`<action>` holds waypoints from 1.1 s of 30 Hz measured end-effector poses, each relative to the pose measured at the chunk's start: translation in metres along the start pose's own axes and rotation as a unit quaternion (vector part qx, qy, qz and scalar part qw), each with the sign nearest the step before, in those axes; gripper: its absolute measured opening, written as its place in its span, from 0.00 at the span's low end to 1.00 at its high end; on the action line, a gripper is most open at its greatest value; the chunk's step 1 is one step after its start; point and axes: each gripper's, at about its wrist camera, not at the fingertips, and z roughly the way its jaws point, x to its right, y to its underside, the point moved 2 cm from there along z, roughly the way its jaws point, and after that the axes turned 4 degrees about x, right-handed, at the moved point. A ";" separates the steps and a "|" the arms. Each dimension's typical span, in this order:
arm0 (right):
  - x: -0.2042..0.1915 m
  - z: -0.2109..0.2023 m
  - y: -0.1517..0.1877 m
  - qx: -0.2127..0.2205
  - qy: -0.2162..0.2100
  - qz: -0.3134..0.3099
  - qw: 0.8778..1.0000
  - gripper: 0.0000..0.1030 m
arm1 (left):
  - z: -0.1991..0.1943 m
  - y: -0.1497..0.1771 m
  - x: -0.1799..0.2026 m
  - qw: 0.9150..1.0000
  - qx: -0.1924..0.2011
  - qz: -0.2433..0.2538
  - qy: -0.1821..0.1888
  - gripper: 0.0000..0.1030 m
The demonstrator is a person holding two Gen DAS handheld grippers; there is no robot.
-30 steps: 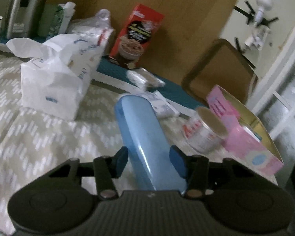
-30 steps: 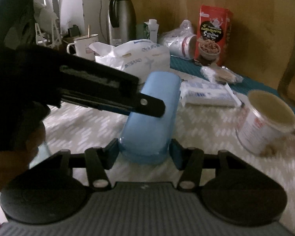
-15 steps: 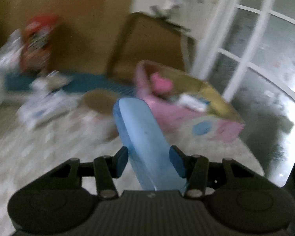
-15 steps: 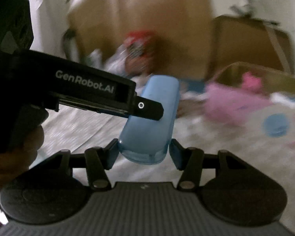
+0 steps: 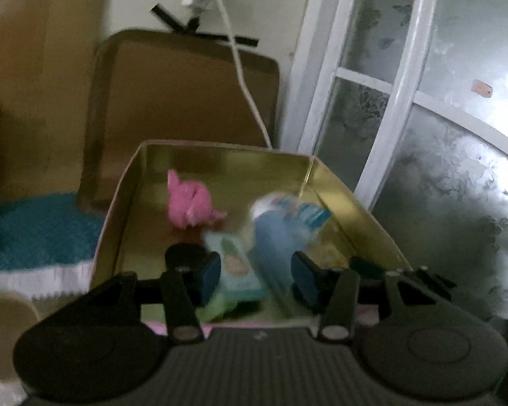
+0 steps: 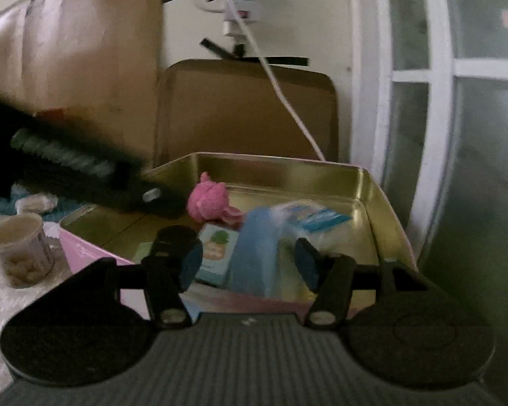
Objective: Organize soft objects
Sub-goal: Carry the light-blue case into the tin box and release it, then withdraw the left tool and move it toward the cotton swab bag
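With both my left gripper (image 5: 254, 275) and right gripper (image 6: 247, 262) spread wide and empty, the blue case (image 6: 254, 253), blurred, seems inside the gold-lined tin (image 6: 382, 209), where it may crush the pink plush (image 6: 208, 201).

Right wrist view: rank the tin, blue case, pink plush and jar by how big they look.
1. Tin, clearly largest.
2. Blue case, blurred, lying inside the tin.
3. Jar and pink plush look about alike; the jar sits nearer the camera, so I won't rank them.
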 end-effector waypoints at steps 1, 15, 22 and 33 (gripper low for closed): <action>0.002 -0.007 0.002 0.010 -0.002 0.013 1.000 0.61 | -0.002 0.005 -0.004 1.000 -0.002 -0.008 0.004 0.45; -0.051 -0.068 0.006 0.031 -0.053 0.107 0.992 0.60 | -0.112 0.046 -0.037 0.998 0.023 0.023 -0.055 0.47; -0.089 -0.088 -0.003 0.046 -0.052 0.103 0.992 0.60 | -0.152 0.063 -0.077 0.993 0.022 -0.001 -0.112 0.48; -0.081 -0.105 -0.006 0.059 0.046 0.150 0.986 0.67 | -0.177 0.068 -0.067 0.991 0.051 0.039 -0.114 0.74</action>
